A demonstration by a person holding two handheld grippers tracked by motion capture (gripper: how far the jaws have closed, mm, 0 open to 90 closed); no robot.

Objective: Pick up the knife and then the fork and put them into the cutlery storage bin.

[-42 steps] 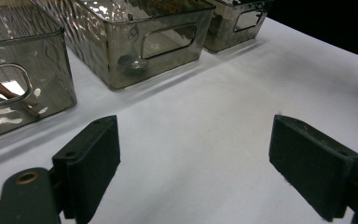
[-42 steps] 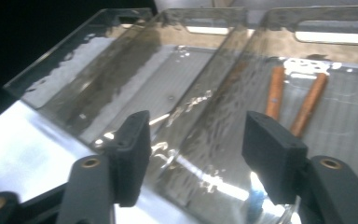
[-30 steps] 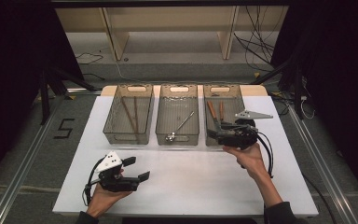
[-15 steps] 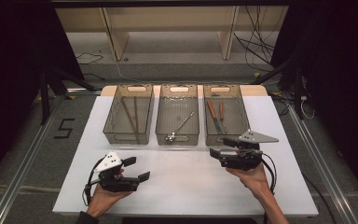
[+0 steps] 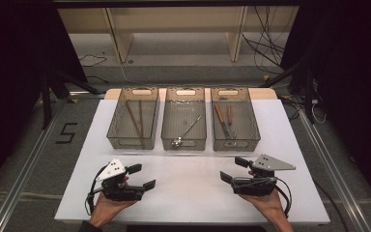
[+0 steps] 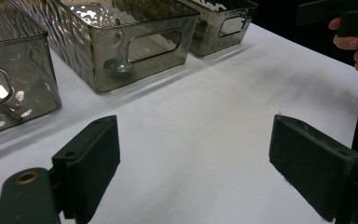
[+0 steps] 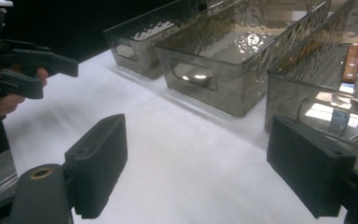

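Three clear grey bins stand in a row on the white table [image 5: 193, 198]. The left bin [image 5: 131, 143] holds two thin brown sticks [image 5: 135, 118]. A metal spoon [image 5: 186, 130] lies in the middle bin [image 5: 183, 144]. The right bin [image 5: 236, 144] holds two wooden-handled utensils [image 5: 221, 121]. My left gripper [image 5: 142, 176] rests low at the near left, open and empty [image 6: 198, 154]. My right gripper [image 5: 234, 169] is at the near right, in front of the right bin. Its jaws have just been opening, and nothing is between them [image 7: 196, 163].
Bare white tabletop lies between the two grippers and in front of the bins. A wooden shelf unit [image 5: 174, 29] stands on the floor beyond the table. Cables [image 5: 265, 48] run at the back right. A "5" mark [image 5: 66, 133] is on the floor at the left.
My right gripper has come away from the right bin toward the near edge and lower, and its jaws stand wider. The left gripper has stayed put.
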